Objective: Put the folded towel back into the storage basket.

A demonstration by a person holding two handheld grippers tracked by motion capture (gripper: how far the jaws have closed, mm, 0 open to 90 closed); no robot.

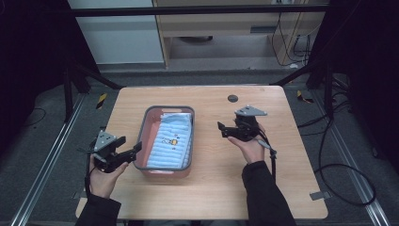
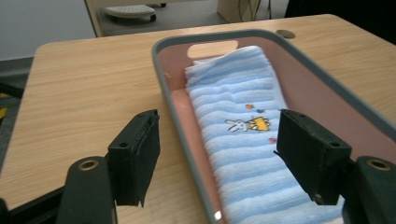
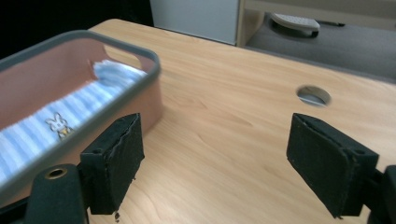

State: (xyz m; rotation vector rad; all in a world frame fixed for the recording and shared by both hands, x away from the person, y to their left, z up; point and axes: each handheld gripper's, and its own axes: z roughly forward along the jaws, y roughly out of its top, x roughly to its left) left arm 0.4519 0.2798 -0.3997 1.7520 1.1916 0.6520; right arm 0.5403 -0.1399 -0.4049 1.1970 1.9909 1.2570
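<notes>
The desk (image 1: 221,188) is a pale wood top with rounded corners, and the basket (image 1: 141,136) near its middle serves as the landmark here. It is a pink tub with a grey rim and a handle slot in its far end wall. Inside it lies a folded towel (image 1: 169,141), light blue with white stripes and a small rabbit picture, stretched along the basket from its near end to its far end and lying against the wall on the right gripper's side.

Nearest the person, the left gripper (image 1: 136,148) sits at the basket's near left corner, its tips at the rim. In the left gripper view its jaws stand wide apart with nothing between the pads (image 2: 140,156); one jaw is outside the basket wall, the other above the towel.

The right gripper (image 1: 221,129) hovers well apart from the basket on its right side, over bare wood. Its jaws are spread wide and hold nothing.

Beyond the basket, a round cable hole (image 1: 233,98) is set near the desk's far edge. Past that lie grey floor, black frame legs, loose cables and a light wooden cabinet (image 1: 235,28).
</notes>
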